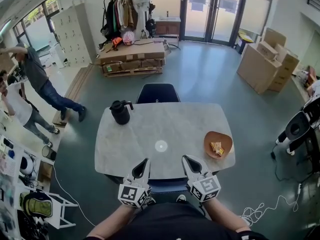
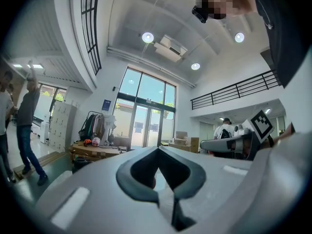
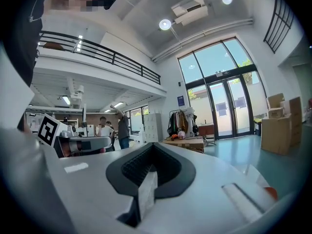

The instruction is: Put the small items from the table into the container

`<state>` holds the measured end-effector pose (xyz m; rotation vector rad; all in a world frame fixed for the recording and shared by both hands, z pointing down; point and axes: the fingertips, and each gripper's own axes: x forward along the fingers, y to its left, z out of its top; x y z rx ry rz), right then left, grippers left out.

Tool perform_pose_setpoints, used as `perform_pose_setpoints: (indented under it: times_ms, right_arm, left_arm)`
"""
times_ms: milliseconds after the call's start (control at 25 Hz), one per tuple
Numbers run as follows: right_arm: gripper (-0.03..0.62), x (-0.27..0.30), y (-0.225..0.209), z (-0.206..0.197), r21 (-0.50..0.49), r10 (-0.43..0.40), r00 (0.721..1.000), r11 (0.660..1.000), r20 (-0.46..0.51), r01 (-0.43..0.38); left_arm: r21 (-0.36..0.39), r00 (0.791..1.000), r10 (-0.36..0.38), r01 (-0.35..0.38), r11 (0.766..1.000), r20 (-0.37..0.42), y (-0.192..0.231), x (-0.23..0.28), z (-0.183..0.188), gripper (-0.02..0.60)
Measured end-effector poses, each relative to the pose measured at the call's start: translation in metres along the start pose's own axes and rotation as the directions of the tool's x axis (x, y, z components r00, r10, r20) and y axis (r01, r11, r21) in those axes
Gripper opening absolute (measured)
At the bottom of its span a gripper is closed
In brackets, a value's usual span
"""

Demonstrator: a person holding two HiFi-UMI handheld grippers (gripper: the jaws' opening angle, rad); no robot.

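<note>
Reaching forward over the table's (image 1: 165,116) 6 o'clock edge, both forearms hold the left tool (image 1: 146,162) and right tool (image 1: 186,159) level, each clenched empty, while small yellowish items (image 1: 217,147) lie in the orange bowl (image 1: 210,136) at 3 o'clock.

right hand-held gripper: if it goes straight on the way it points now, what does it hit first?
Nothing, as far as the views show. The right hand-held gripper points about level across bare table, between the white disc and the orange bowl. Depth is unclear, so that's only likely.
</note>
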<state>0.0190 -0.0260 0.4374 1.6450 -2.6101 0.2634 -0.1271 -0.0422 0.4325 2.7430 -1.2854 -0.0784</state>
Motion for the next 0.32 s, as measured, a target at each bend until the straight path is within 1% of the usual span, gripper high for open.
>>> perform_pose_setpoints:
  times_ms: [320]
  right_arm:
    - [0.028, -0.01, -0.006, 0.002, -0.003, 0.008, 1.0, 1.0, -0.01, -0.009]
  left_arm:
    - [-0.009, 1.0, -0.021, 0.021, 1.0, -0.014, -0.017, 0.01, 0.0, 0.003]
